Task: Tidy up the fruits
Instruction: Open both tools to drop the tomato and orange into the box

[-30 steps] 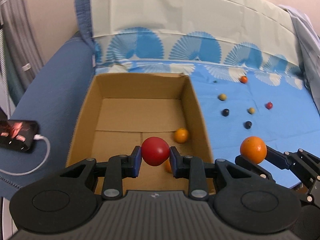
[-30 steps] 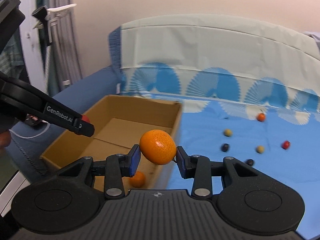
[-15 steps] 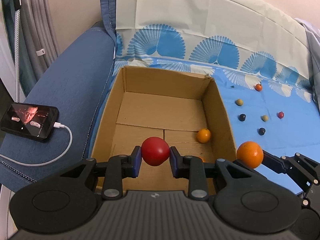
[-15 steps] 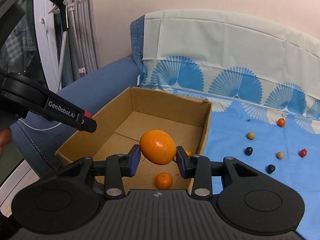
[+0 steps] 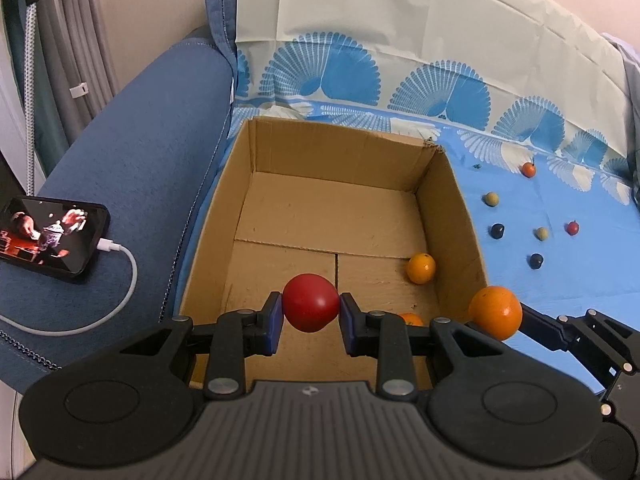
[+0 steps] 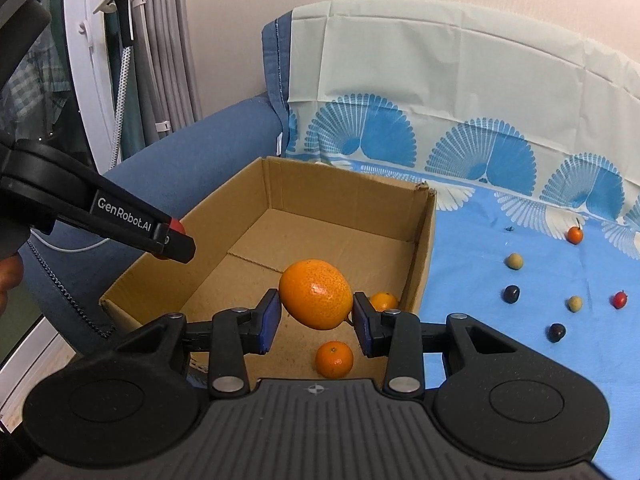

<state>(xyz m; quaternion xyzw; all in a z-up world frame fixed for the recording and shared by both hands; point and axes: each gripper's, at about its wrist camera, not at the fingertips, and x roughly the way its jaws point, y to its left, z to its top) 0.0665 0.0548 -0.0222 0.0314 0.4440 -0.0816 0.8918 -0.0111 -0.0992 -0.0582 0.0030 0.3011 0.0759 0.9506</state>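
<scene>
Your left tool point(image 5: 311, 317) grasped a round red fruit point(image 5: 310, 302); your right tool point(image 6: 313, 319) clenched the orange point(image 6: 316, 294), long axis running from 10 to 4 o'clock, above the box point(image 6: 424, 248).

Red tomato point(image 5: 311, 307) clamped mid-air over open cardboard box point(image 5: 256, 168). Large orange point(image 6: 316, 293) likewise held above box's near-right corner. Two small tangerines point(image 6: 334, 359) resting on box floor, right side. Seven small fruits point(image 6: 511, 293) scattered on blue sheet, well apart.
</scene>
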